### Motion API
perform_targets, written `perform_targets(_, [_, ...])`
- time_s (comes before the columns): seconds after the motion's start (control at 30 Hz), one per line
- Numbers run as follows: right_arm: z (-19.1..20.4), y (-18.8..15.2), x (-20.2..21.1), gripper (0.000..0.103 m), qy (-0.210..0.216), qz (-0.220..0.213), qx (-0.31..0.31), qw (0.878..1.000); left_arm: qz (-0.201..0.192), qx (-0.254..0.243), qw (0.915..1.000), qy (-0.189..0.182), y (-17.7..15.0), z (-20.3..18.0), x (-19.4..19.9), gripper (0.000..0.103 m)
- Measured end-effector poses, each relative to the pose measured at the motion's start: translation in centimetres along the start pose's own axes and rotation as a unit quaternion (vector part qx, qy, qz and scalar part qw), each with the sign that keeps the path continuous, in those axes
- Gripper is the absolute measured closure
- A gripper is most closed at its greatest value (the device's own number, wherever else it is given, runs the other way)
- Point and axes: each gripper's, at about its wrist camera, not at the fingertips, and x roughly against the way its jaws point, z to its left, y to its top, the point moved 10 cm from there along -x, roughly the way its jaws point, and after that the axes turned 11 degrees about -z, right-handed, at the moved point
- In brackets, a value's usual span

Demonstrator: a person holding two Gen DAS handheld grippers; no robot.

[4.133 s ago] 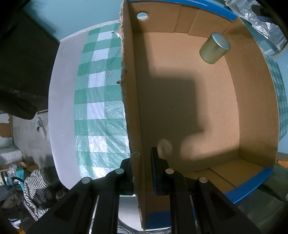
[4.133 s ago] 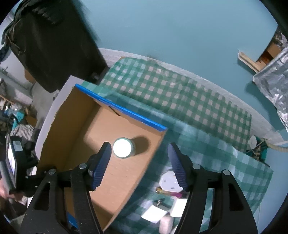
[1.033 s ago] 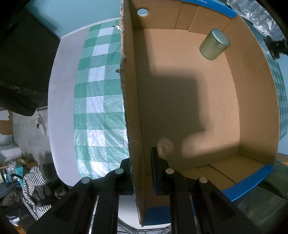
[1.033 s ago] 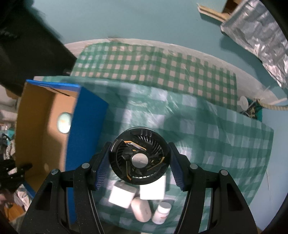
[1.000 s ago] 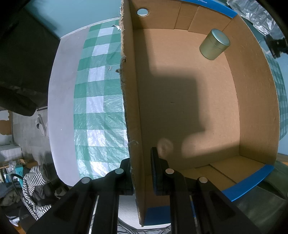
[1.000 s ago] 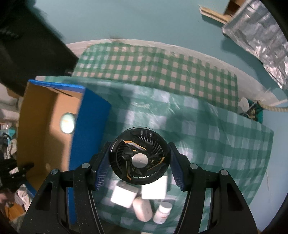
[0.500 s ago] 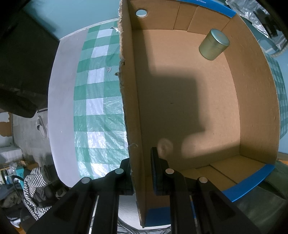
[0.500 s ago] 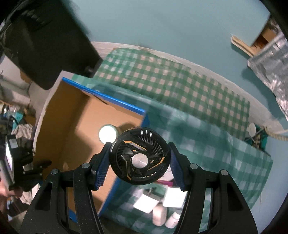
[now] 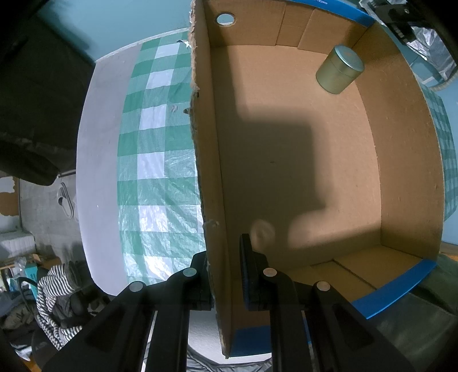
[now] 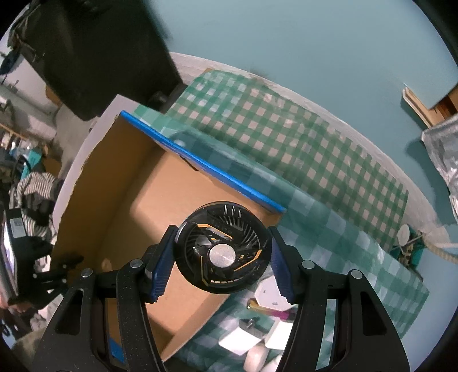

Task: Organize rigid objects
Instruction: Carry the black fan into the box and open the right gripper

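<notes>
My right gripper (image 10: 221,253) is shut on a round black fan (image 10: 221,247) with orange trim and holds it above the open cardboard box (image 10: 120,189), over its right part. My left gripper (image 9: 221,274) is shut on the box's left wall (image 9: 211,200), one finger outside and one inside. A gold-green tin can (image 9: 339,70) stands in the box's far right corner; the fan hides it in the right wrist view. The right gripper's body (image 9: 400,17) shows at the top right of the left wrist view.
The box sits on a green and white checked cloth (image 10: 286,137) on a white round table (image 9: 97,160). Small white items, a pill bottle and a pink-gold object (image 10: 269,312) lie on the cloth right of the box. A dark chair (image 10: 94,51) stands behind the table.
My right gripper has carried the fan left from over the cloth to above the box. The left gripper keeps its hold on the box wall.
</notes>
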Motion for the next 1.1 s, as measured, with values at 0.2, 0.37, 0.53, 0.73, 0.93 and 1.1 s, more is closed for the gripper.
perform_targets(0.2, [0.7, 0.3, -1.2, 0.041, 0.006, 0.008, 0.012, 1.000, 0.001, 0.000, 1.0000, 0.001, -0.1, 0.1, -0.1, 0.090])
perform_targets(0.37, [0.7, 0.1, -2.4, 0.041, 0.009, 0.017, 0.020, 1.000, 0.001, 0.001, 1.0000, 0.000, -0.1, 0.1, -0.1, 0.090])
perform_targets(0.53, [0.4, -0.3, -3.2, 0.041, 0.009, 0.027, 0.023, 0.999, 0.003, 0.004, 1.0000, -0.001, -0.3, 0.4, -0.2, 0.090])
perform_targets(0.73, [0.5, -0.4, -3.4, 0.041, 0.004, 0.023, 0.027, 0.999, 0.005, 0.002, 1.0000, -0.001, -0.4, 0.5, -0.3, 0.090])
perform_targets(0.93, [0.0, 0.2, -2.5, 0.041, 0.003, 0.006, 0.017, 1.000, 0.006, -0.001, 1.0000, 0.000, -0.5, 0.6, -0.5, 0.090])
perform_targets(1.1, [-0.3, 0.7, -1.4, 0.039, 0.000, -0.005, 0.011, 1.000, 0.004, -0.002, 1.0000, -0.001, -0.6, 0.5, -0.4, 0.090])
